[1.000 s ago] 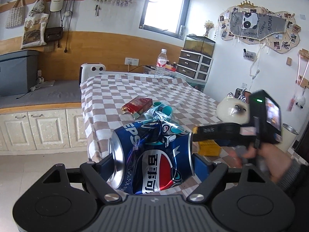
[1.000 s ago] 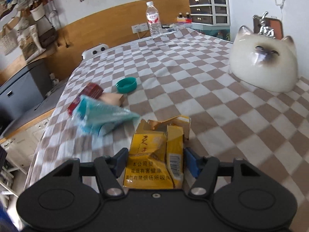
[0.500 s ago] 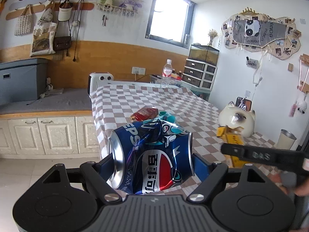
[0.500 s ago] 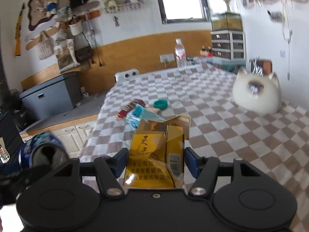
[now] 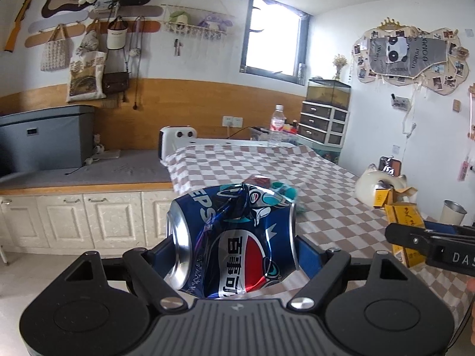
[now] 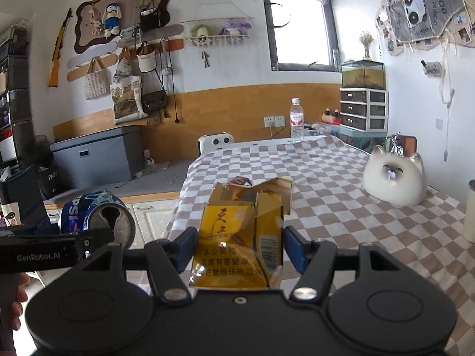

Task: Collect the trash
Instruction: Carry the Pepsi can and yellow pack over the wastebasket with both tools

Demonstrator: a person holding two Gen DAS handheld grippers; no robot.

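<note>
Checkered table (image 5: 311, 178) edge beneath both loaded tools.

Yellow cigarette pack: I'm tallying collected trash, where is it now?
The yellow cigarette pack sits clamped in the right claw, lifted above the checkered table's near edge.

I see white walls w/ wood panel (image 5: 184, 101), bright window (image 5: 271, 43), grey chest (image 5: 44, 139) on bench, checked table (image 5: 267, 163), drawers (image 6: 363, 108).
</note>
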